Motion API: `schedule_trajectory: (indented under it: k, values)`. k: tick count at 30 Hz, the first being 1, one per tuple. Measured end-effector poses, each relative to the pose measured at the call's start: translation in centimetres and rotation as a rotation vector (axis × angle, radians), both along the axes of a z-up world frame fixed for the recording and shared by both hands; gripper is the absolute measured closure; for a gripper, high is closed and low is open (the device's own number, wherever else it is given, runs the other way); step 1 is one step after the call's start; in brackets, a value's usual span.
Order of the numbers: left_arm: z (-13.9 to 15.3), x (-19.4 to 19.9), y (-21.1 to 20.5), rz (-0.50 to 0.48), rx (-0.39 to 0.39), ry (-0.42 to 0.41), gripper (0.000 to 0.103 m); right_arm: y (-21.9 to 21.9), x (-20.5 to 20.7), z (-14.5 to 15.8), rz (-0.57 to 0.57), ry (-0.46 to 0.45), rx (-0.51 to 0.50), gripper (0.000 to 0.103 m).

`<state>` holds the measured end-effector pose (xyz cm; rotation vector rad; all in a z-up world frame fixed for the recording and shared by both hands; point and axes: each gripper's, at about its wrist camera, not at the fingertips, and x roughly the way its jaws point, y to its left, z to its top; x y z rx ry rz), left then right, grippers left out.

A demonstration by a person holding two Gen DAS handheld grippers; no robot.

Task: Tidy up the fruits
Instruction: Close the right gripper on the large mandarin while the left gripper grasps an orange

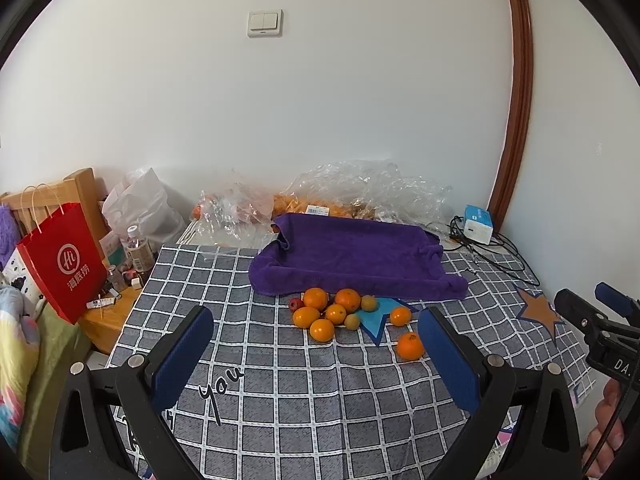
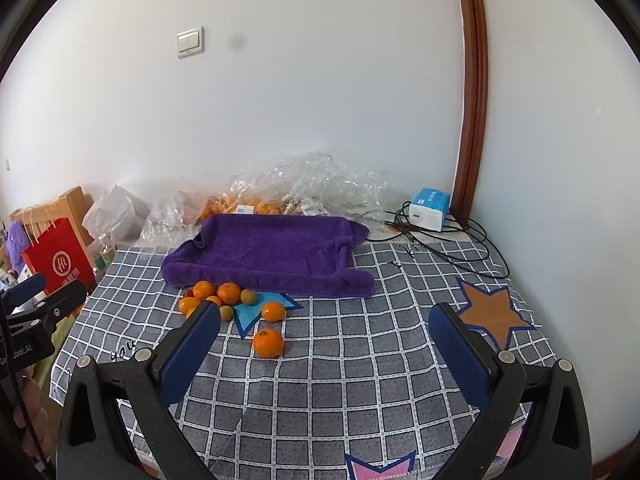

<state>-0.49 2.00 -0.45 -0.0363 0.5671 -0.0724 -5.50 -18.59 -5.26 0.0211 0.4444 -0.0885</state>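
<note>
Left hand-held gripper [image 1: 316, 344]: released, empty. Fruit lies ahead of it on the counter [image 1: 280, 392]: seven oranges [image 1: 315, 298], two green fruits [image 1: 369, 303], one red fruit [image 1: 296, 304]. Right hand-held gripper [image 2: 325, 334]: released, empty; nearest orange [image 2: 268, 343] ahead-left.

Bright, even daylight; sharp focus, fisheye-curved edges

right gripper [image 2: 324, 320] jaws wide apart, empty | lone orange [image 2: 268, 343] between fingers, apart from fruit cluster [image 2: 218, 294] | purple towel [image 2: 268, 254] behind cluster
</note>
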Motion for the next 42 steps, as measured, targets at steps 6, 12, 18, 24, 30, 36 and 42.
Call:
schedule_trajectory:
  k: [6,12,18,24,30,36,42]
  values:
    - [-1.4,1.8,0.4,-0.008,-0.009,0.051,0.0,0.2,1.7,-0.6,-0.018,0.027,-0.013,0.001]
    - [-3.1,4.2,1.1,0.001,-0.023,0.096,0.0,0.1,4.0,-2.0,-0.072,0.06,-0.049,0.001]
    - [-5.2,7.0,1.7,0.014,0.005,0.135,0.0,-0.8,7.8,-4.9,-0.031,0.084,-0.051,0.001]
    - [-7.8,9.0,2.7,0.024,0.006,0.167,0.0,-0.7,10.8,-8.4,0.051,0.125,0.0,0.005]
    - [-10.5,10.3,3.8,0.036,-0.009,0.2,0.006,1.9,12.6,-11.2,0.122,0.161,-0.002,0.017]
    - [-12.5,11.4,4.8,0.014,0.003,0.284,0.015,4.2,14.7,-14.1,0.209,0.254,0.023,0.036]
    - [-13.6,11.7,4.8,0.003,-0.03,0.264,0.015,4.6,16.1,-17.0,0.235,0.326,0.019,0.036]
